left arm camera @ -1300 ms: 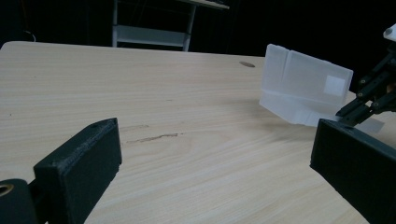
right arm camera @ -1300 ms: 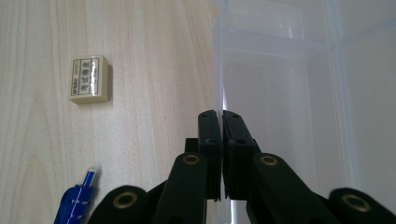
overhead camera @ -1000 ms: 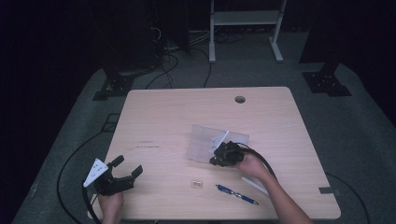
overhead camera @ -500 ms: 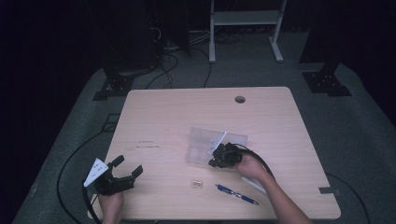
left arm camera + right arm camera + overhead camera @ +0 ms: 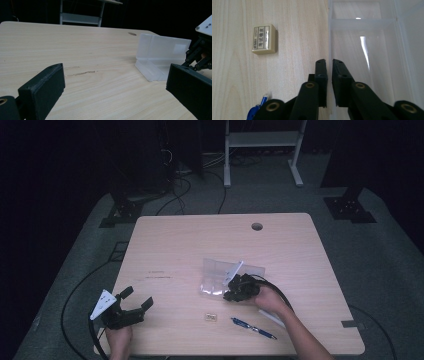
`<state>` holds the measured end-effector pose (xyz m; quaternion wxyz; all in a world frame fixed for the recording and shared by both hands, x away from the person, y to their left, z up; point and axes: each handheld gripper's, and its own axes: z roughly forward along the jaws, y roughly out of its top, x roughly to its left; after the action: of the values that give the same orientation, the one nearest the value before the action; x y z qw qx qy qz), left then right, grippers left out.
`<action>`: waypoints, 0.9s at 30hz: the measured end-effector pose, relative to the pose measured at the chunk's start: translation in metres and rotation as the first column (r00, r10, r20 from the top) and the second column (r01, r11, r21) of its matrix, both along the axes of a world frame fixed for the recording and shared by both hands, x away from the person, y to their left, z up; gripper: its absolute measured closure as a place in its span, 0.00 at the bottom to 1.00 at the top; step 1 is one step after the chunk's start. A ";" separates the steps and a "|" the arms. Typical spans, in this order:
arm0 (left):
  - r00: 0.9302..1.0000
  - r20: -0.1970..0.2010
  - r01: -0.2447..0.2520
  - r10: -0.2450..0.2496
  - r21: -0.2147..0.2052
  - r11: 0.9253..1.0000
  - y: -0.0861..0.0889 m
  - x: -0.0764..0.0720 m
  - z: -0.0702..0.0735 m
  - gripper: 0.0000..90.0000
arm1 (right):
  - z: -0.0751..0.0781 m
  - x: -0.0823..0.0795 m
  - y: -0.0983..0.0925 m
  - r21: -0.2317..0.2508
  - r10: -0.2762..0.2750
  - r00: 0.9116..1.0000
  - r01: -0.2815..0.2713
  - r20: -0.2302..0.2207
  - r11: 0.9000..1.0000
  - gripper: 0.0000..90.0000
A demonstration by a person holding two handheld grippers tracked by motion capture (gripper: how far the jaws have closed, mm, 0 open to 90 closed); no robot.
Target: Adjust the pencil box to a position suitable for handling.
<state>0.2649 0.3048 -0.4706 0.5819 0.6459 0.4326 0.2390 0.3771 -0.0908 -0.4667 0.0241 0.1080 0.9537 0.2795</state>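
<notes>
A clear plastic box [image 5: 220,277] with its lid up lies open near the table's middle; it shows too in the left gripper view [image 5: 160,50]. My right gripper [image 5: 231,292] is at the box's near edge. In the right gripper view its jaws [image 5: 329,61] stand a narrow slit apart astride the box's side wall [image 5: 330,27]; they have just been opening. A small cream eraser [image 5: 263,38] with a printed label lies left of them, also seen from above [image 5: 211,317]. My left gripper [image 5: 136,297] rests at the front left, wide open [image 5: 115,75] with nothing between its jaws.
A blue pen [image 5: 254,328] lies near the front edge beside the right forearm, its tip in the right gripper view [image 5: 258,106]. The wooden table [image 5: 200,240] has a cable hole [image 5: 257,226] at the back. Cables and a white metal frame [image 5: 260,140] stand on the dark floor behind.
</notes>
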 end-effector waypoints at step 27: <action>1.000 -0.001 0.026 -0.026 0.014 1.000 -0.006 0.005 0.000 0.01 | 0.021 -0.003 -0.036 0.172 -0.131 0.990 0.138 -0.053 0.975 0.45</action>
<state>0.2700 0.2992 -0.4706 0.5805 0.6555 0.4226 0.2342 0.3739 -0.1267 -0.4452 0.0137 0.1796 0.9163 0.3576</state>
